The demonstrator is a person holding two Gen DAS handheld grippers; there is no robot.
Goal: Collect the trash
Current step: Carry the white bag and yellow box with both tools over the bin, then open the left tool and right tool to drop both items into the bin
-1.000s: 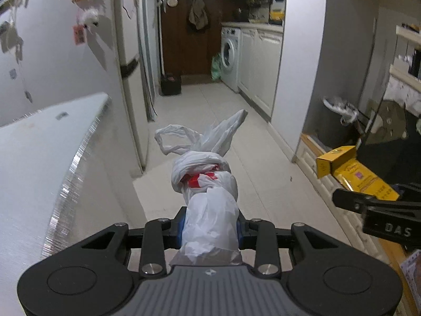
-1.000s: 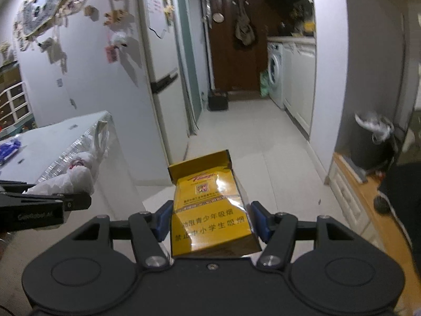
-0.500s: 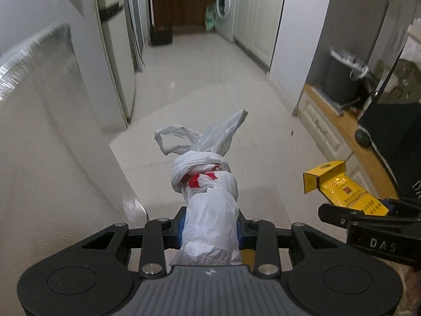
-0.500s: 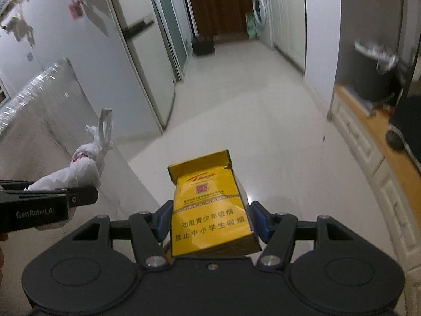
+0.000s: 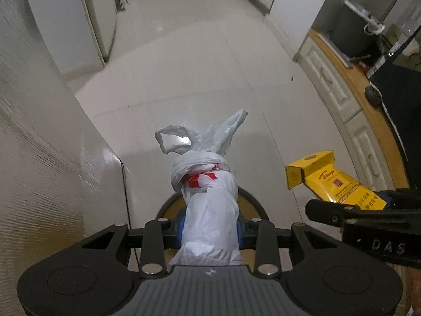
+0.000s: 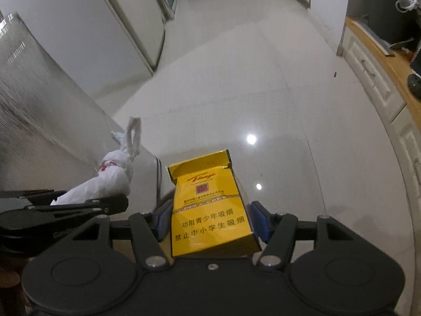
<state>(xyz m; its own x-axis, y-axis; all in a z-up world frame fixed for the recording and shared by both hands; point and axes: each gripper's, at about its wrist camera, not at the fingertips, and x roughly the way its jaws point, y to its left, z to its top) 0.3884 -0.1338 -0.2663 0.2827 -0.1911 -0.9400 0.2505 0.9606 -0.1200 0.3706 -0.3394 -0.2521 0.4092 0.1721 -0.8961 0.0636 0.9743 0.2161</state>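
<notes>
A knotted white plastic bag (image 5: 210, 197) with red print sticks forward from my left gripper (image 5: 210, 229), whose blue pads are shut on it. My right gripper (image 6: 210, 223) is shut on a yellow cigarette box (image 6: 210, 210) with a torn-open top. Both point steeply down at the floor, side by side. In the left wrist view the right gripper (image 5: 352, 200) and its yellow box (image 5: 339, 181) show at the right. The right wrist view has the left gripper (image 6: 92, 196) and the bag (image 6: 110, 179) at the left. A round dark rim (image 5: 259, 205) with a yellowish inside lies under the bag, mostly hidden.
A tall white panel (image 5: 39, 158) rises close on the left. A low white cabinet with a wooden top (image 5: 342, 84) runs along the right, with a dark bin (image 5: 350, 34) on it. Pale tiled floor (image 5: 197, 65) stretches ahead towards a fridge (image 5: 97, 21).
Both grippers have sunk and tipped down towards the floor, each keeping its hold. The far kitchen has left the view and the round rim has appeared under the bag.
</notes>
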